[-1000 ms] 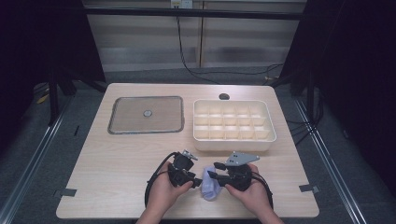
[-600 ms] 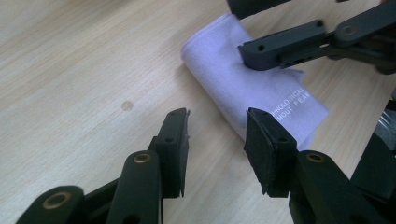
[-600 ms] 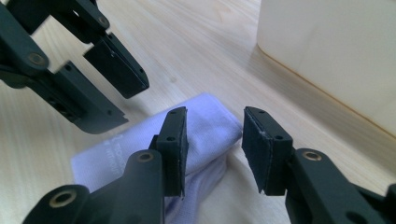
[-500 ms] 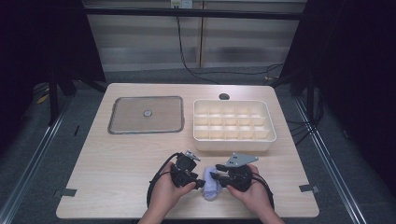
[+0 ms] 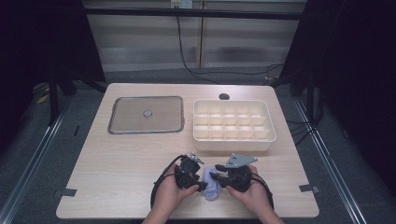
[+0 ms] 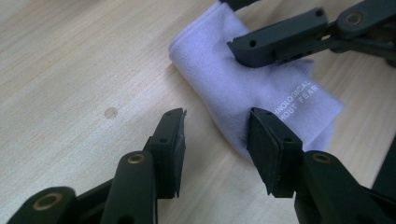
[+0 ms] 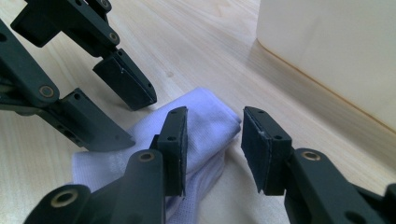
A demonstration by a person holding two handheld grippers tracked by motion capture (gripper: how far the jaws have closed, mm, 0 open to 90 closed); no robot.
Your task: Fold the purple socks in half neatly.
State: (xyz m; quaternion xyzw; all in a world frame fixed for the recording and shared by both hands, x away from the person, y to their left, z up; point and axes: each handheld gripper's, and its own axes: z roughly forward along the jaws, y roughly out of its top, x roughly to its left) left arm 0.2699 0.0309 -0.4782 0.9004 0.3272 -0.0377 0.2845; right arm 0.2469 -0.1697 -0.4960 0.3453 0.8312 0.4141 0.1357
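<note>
Tabletop [image 5: 116, 163] is light wood, widest thing here. On its far right half sits a cream compartment tray [image 5: 233, 125], many small cells, walls upright. Left of it, apart from it, a flat grey lid [image 5: 145, 115] with a small knob in the middle. A small dark round hole [image 5: 224, 96] sits in the tabletop just behind the tray.

Near the front edge, between my two hands, lies a pale lilac cloth [image 5: 211, 183], folded into a thick roll, with small white lettering on one flap. It rests on the tabletop, well clear of the tray.

My left tool [image 5: 198, 182] comes at the cloth from the left. Its jaws stand apart and have just been opening; in the left tool view [image 6: 217, 140] one jaw is over the cloth's edge, the other over bare wood, neither pad pressing.

My right tool [image 5: 219, 179] comes from the right. In the right tool view [image 7: 212, 140] jaws apart, the folded end of the cloth [image 7: 205, 121] just beyond and partly between them, no squeeze visible. Not clamped.
</note>
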